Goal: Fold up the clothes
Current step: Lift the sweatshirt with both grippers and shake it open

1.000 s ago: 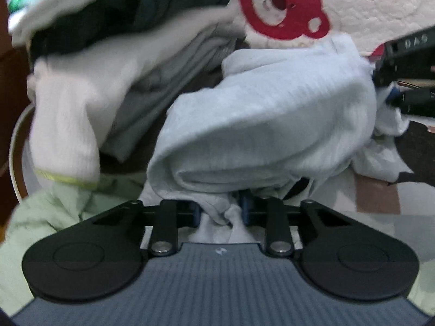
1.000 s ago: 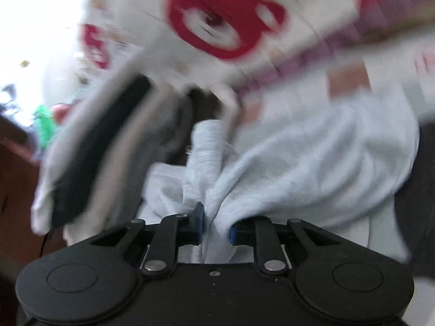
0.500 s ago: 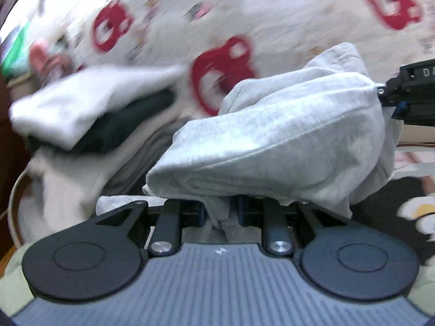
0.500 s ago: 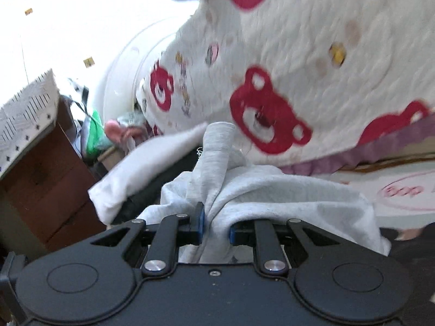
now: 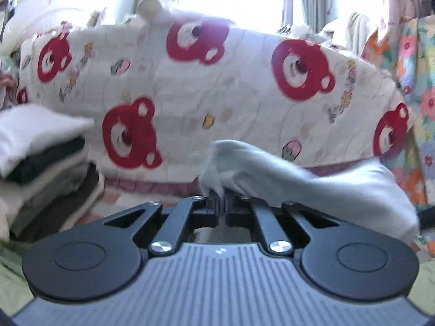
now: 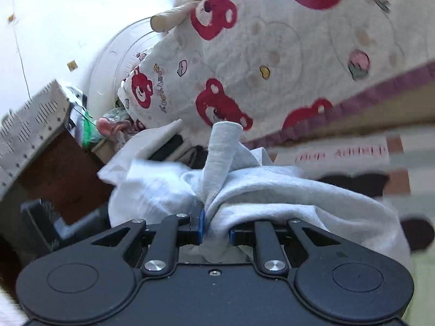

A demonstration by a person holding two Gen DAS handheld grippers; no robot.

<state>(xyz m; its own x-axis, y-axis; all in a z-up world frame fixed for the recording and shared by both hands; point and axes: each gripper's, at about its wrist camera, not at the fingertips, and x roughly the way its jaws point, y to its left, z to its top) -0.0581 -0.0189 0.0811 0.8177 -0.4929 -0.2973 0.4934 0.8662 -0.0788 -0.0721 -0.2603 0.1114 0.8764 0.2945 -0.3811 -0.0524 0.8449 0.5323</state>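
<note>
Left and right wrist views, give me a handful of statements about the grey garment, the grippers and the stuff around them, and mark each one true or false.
1. The left gripper has its jaws shut on the light grey garment. True.
2. The right gripper is open and empty. False: its jaws pinch a bunch of the same grey fabric, with a tube of cloth sticking up above them.
3. A stack of folded clothes shows at the left of the left wrist view. True.
4. The quilt behind the garment is printed with blue stars. False: it is cream with red bear heads.
5. A white cloth tops that stack, with a dark one under it. True.
</note>
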